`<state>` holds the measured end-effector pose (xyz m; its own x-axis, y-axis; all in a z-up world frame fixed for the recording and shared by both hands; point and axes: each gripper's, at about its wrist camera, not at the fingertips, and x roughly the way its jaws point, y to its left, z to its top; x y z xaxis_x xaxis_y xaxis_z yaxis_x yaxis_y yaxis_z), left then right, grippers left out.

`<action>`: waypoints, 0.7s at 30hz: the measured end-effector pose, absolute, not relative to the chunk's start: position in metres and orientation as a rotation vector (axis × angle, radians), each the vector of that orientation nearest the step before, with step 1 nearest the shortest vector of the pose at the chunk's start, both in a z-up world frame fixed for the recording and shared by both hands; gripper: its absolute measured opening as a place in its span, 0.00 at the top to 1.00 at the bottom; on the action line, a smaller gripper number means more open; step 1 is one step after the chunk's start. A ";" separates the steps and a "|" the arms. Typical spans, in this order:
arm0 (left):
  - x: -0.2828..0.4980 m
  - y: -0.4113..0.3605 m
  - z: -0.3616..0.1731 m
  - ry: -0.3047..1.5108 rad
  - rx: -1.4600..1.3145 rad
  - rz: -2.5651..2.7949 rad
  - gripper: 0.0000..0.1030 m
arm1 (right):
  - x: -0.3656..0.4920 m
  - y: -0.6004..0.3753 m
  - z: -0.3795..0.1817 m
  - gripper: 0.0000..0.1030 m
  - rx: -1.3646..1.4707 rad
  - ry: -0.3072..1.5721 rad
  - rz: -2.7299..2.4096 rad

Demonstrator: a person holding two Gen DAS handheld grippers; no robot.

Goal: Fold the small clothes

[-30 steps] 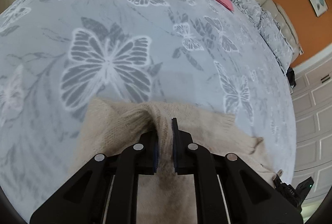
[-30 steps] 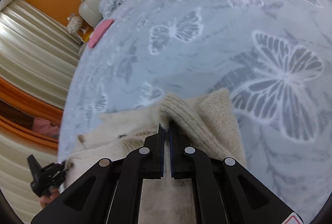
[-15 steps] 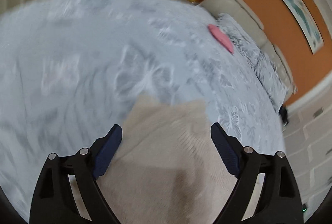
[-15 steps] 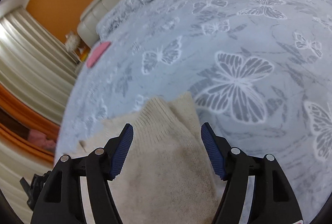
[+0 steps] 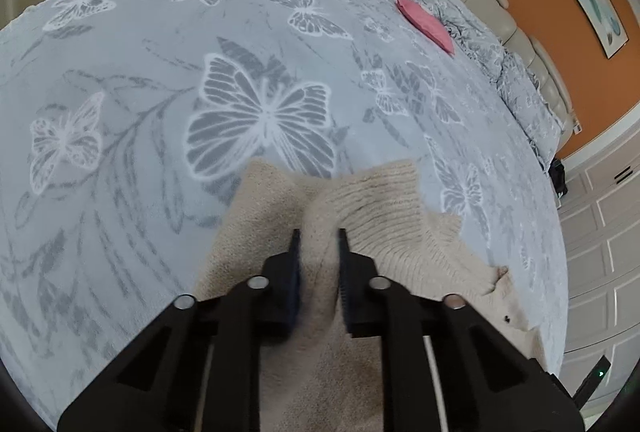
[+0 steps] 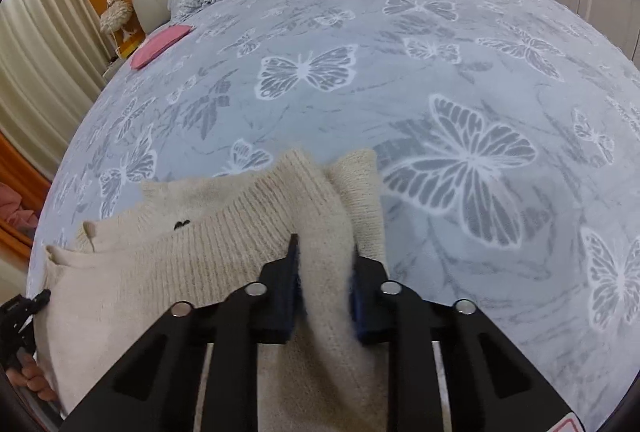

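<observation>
Left wrist view shows the left tool [image 5: 319,232] clamped on a raised ridge of the cream ribbed-knit small sweater [image 5: 384,216], which lies on the grey butterfly-print bedspread [image 5: 160,72]. Half a second earlier both tools stood wide apart above the knit; their jaws have just been closing, and the right tool [image 6: 325,242] now pinches another fold, so a fresh fold looks ready. Only the right wrist view shows the sweater's small black mark [image 6: 182,224] plainly and a hand [image 6: 34,384] at the edge.
</observation>
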<state>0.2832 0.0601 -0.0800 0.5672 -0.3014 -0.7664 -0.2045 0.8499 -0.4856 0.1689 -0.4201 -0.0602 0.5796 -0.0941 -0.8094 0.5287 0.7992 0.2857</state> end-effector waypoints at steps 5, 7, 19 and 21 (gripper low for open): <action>0.277 0.057 -0.053 0.879 -0.571 -0.063 0.91 | 0.162 -0.420 -0.020 0.89 0.622 0.703 -0.289; 0.279 0.056 -0.047 0.855 -0.535 -0.041 0.90 | 0.168 -0.416 -0.010 0.89 0.556 0.676 -0.293; 0.270 0.060 -0.028 0.739 -0.597 -0.039 0.82 | 0.174 -0.427 -0.021 0.79 0.693 0.684 -0.258; 0.273 0.045 -0.031 0.767 -0.570 -0.123 0.81 | 0.183 -0.409 -0.025 0.83 0.734 0.714 -0.119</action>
<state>0.2734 0.0445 -0.0309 0.7213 -0.3067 -0.6210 -0.0976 0.8427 -0.5295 0.1833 -0.4087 -0.0255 0.7607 0.1408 -0.6337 0.3385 0.7469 0.5723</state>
